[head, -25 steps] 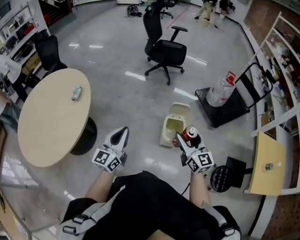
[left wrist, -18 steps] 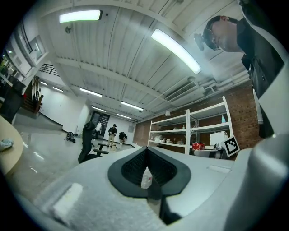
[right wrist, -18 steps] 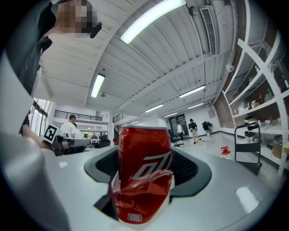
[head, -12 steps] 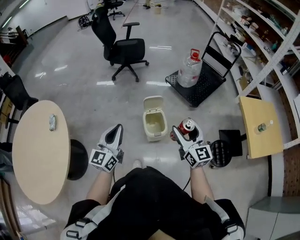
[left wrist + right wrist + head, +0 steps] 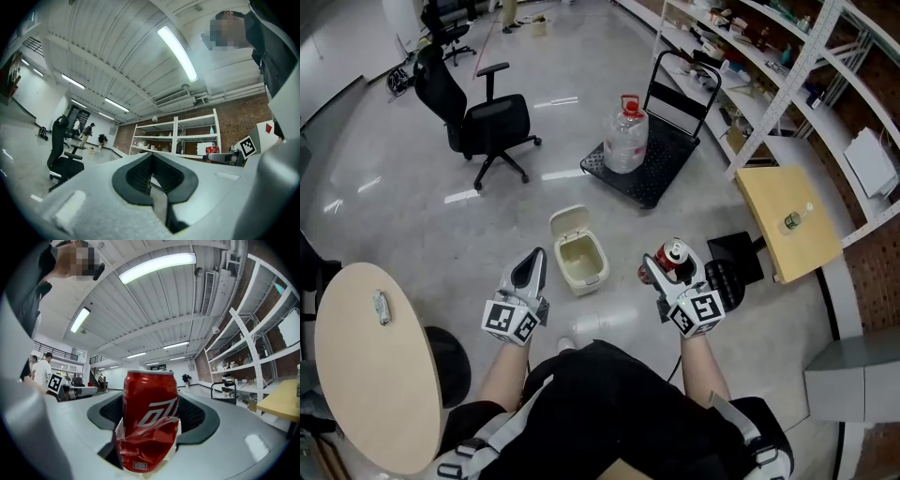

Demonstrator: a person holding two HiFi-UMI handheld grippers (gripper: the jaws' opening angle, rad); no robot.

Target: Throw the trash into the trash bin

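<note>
My right tool (image 5: 671,267) grips the dented red can (image 5: 149,423) upright, off to the right of the open trash bin (image 5: 587,281) on the floor, my left tool (image 5: 531,270) closed on nothing; letting go before I'm over the opening would drop it beside the bin.

Bright, even indoor light from ceiling tube lamps (image 5: 177,53). Glossy floor (image 5: 394,159) carries pale glare streaks; shadows soft and short. Head view sharp, bowed at edges. Gripper views fisheye, black corner vignette; red can (image 5: 149,420) sharp, nearest foreground soft.
</note>
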